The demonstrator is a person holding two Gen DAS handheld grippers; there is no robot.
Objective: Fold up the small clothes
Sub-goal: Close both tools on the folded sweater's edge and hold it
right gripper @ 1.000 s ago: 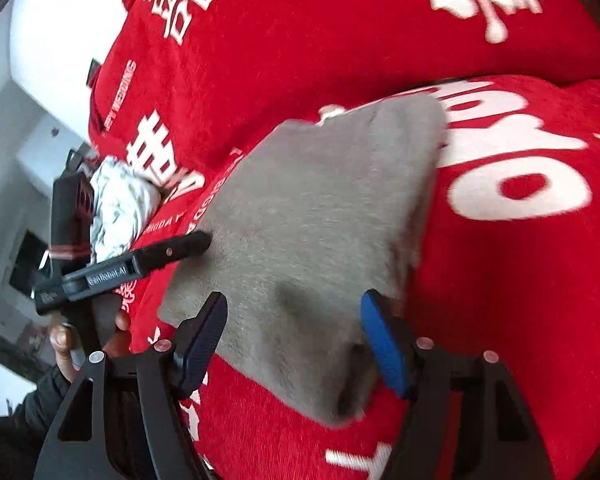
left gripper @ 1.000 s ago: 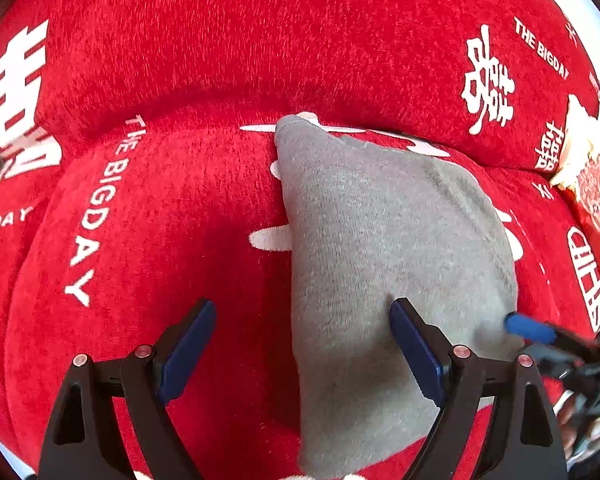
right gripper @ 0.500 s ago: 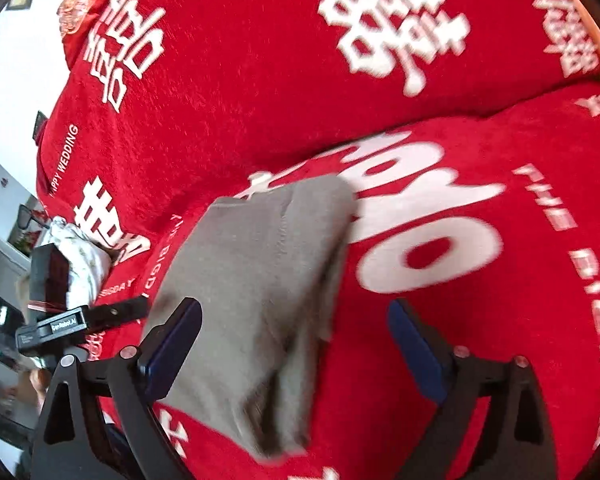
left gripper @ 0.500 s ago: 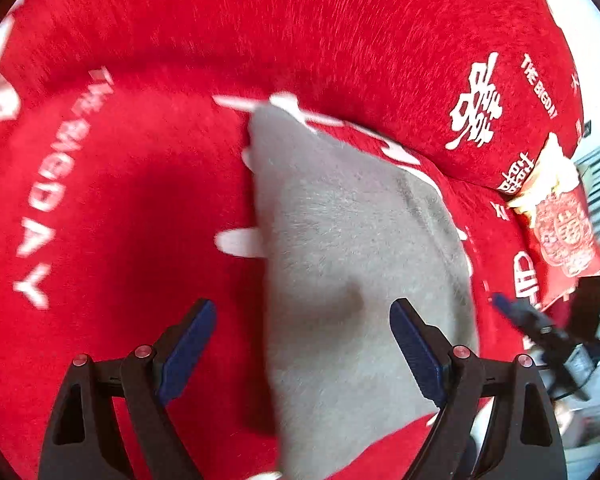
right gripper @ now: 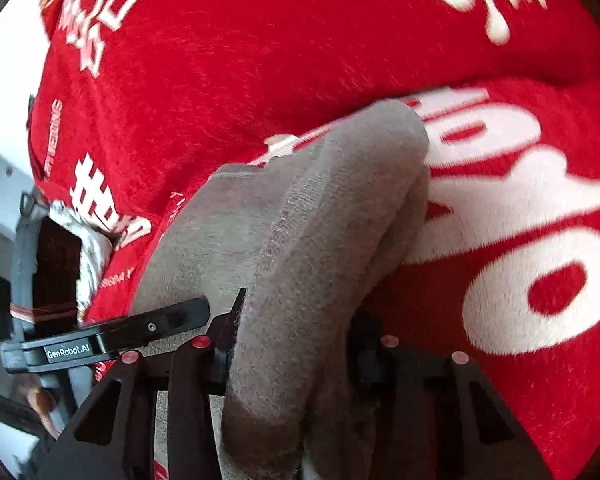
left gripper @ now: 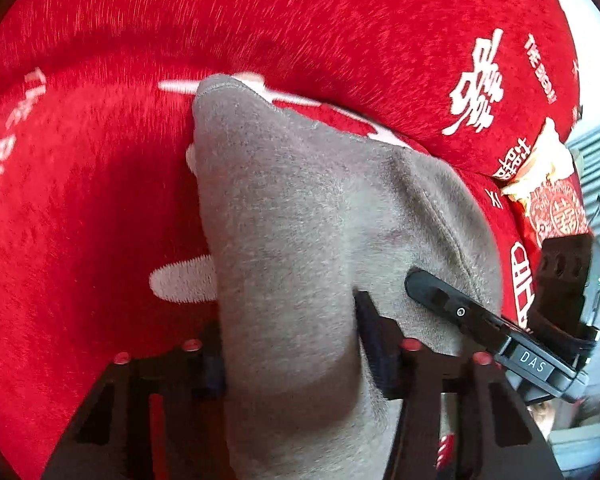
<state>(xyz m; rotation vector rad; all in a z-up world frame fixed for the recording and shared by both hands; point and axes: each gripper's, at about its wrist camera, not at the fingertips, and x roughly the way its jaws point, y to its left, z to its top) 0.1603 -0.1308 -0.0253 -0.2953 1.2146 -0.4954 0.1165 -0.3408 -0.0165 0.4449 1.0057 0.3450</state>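
A folded grey knit garment (left gripper: 300, 216) lies on a red sofa cover with white lettering (left gripper: 80, 208). My left gripper (left gripper: 290, 344) is shut on the garment's near left part, the cloth bunched between its blue pads. My right gripper (right gripper: 292, 340) is shut on the garment (right gripper: 324, 216) at its near right edge, with a thick fold between the jaws. Each gripper shows in the other's view: the right one (left gripper: 480, 320) at the garment's right side, the left one (right gripper: 112, 340) at its left side.
The red sofa back (left gripper: 300, 20) rises behind the garment. A red and gold packet (left gripper: 548, 200) lies at the right end of the seat. A white crumpled cloth (right gripper: 88, 248) lies at the left end. A pale wall (right gripper: 4, 80) stands beyond.
Both grippers were open over the garment and have moved forward and closed on it. The cloth now bunches up between each pair of jaws.
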